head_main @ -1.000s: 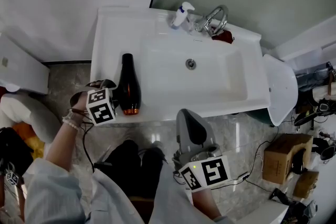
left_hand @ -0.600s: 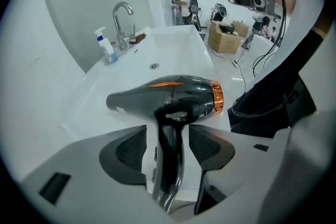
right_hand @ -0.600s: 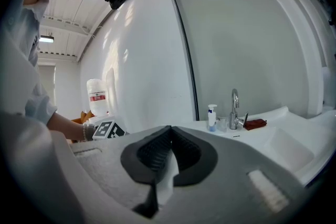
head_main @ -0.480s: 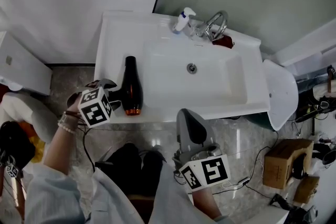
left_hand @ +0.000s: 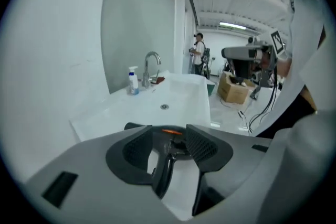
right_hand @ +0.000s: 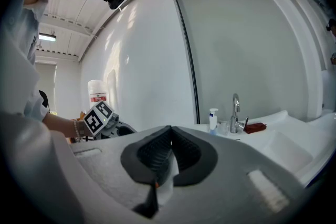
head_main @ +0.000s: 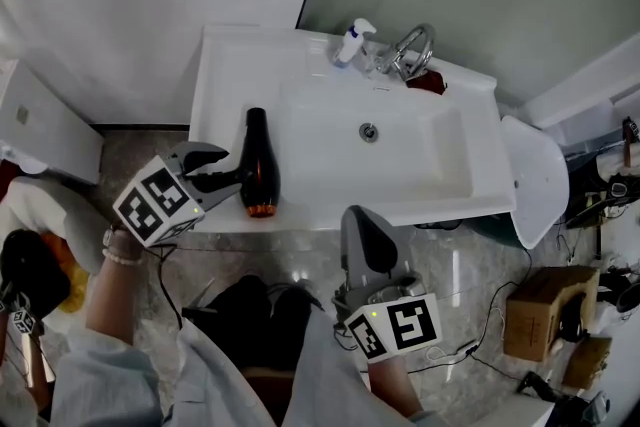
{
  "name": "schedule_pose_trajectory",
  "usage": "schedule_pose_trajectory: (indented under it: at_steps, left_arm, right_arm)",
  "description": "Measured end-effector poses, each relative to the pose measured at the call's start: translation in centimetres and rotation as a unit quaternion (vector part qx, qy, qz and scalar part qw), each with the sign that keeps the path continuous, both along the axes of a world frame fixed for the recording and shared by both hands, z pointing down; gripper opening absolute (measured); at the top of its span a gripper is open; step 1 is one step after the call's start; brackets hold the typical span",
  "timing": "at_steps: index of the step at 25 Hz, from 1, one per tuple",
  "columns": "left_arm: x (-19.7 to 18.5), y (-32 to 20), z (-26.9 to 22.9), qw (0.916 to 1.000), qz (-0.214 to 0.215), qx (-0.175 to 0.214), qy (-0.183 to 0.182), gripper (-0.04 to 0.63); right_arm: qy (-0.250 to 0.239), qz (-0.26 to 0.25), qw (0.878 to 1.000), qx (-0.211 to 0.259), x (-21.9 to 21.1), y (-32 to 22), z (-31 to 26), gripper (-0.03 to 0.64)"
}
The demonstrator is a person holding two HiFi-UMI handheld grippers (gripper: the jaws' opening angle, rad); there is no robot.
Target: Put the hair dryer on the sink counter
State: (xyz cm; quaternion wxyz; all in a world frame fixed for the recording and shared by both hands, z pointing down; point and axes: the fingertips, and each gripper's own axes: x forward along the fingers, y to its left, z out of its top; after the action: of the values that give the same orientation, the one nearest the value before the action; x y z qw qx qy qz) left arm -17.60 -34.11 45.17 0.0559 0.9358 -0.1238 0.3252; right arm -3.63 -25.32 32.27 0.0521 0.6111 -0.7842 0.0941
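Lying on the worktop (head_main: 225,75) beside the basin (head_main: 420,165), the hair dryer (head_main: 260,165) is judged placed; left gripper (head_main: 222,167) jaws, just narrowed slightly, are seen apart on nothing, right gripper (right_hand: 169,144) jaws together; withdrawal is required.

wht sleeve (head_main: 95,365), bead bracelet (head_main: 122,256), blk trousers (head_main: 250,313)

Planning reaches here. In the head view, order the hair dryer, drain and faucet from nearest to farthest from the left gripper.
From the left gripper, whose jaws have just been closing slightly, the dryer's untouched handle seen through their gap:
1. Hair dryer, on the sink counter's left, beside the jaws.
2. Drain, farther right.
3. Faucet, at the back.
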Motion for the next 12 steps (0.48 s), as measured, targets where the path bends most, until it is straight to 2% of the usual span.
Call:
schedule_pose_trajectory:
  at_steps: [4,6,9,12]
  left_arm:
    - [-0.1,0.1,-3.2,0.9967,-0.034,0.013,0.072,0.101]
    - [-0.3,0.5,-4.5,0.9935,-0.049,0.016,0.102,0.022]
    - [-0.2,1.2,-6.0,0.9888,-0.065,0.017,0.133,0.005]
    - [0.1,2.5,-7.0,0.9869,-0.07,0.023,0.143,0.005]
  right_arm:
    - [0.0,0.001,1.0,0.003,-0.5,0.4,-0.2,-0.003]
    - [0.0,0.001,1.0,0.003,-0.6,0.6,-0.2,-0.003]
    - [-0.001,-0.001,1.0,0.002,-0.5,0.8,-0.3,-0.003]
    - [-0.003,-0.007,1.0,0.002,-0.5,1.2,-0.2,-0.003]
